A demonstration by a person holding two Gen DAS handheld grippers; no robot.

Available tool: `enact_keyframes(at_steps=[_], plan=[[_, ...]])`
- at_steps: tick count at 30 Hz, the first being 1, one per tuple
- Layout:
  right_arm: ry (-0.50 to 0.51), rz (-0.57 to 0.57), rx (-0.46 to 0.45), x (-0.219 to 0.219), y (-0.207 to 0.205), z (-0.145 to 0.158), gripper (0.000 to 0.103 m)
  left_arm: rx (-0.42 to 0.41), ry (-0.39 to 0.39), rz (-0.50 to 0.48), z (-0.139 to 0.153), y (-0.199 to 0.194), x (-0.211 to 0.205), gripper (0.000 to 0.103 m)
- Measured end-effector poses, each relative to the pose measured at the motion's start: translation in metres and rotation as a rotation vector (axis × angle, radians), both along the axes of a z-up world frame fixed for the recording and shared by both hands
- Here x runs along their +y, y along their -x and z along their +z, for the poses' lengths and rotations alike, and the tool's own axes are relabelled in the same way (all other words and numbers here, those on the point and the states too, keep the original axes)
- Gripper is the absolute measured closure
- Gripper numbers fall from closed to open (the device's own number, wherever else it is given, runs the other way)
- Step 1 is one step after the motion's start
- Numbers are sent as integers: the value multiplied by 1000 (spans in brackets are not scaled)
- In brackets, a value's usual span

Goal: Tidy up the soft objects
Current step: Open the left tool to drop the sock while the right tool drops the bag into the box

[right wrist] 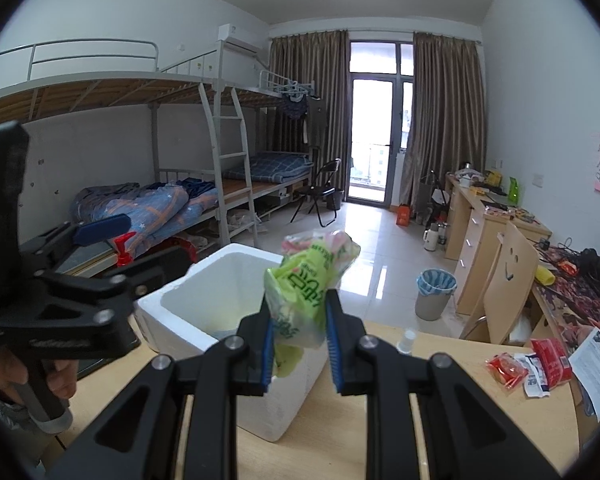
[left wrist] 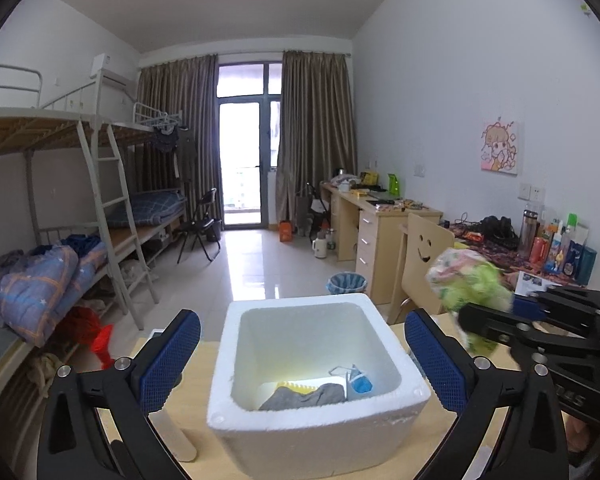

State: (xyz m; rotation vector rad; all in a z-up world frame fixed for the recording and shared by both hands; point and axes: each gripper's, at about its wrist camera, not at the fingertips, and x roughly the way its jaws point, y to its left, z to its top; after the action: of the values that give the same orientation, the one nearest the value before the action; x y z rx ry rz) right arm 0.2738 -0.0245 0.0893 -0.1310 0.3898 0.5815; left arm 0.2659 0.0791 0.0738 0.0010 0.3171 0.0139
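Note:
A white foam box stands on the wooden table, straight ahead of my left gripper. That gripper is open wide, its blue pads on either side of the box without touching it. Inside the box lie a grey cloth, something yellow and a blue mask-like piece. My right gripper is shut on a crumpled green plastic packet, held above the box's near right corner. From the left wrist the packet and right gripper show at the right.
Red snack packets, a printed sheet and a small clear bottle lie on the table to the right. A wooden chair with a smiley face and a lined bin stand beyond. Bunk beds fill the left side.

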Motion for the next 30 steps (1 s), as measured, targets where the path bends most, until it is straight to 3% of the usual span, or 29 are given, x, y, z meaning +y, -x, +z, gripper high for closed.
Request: enact_keyframes(at_steps=[17,30], plan=[[10,95,43,54,-23,-10,77,-31,2,187,-1,39,45,1],[38,100,92,68,-43,-23,77,54,0,228,-19,42,50,1]])
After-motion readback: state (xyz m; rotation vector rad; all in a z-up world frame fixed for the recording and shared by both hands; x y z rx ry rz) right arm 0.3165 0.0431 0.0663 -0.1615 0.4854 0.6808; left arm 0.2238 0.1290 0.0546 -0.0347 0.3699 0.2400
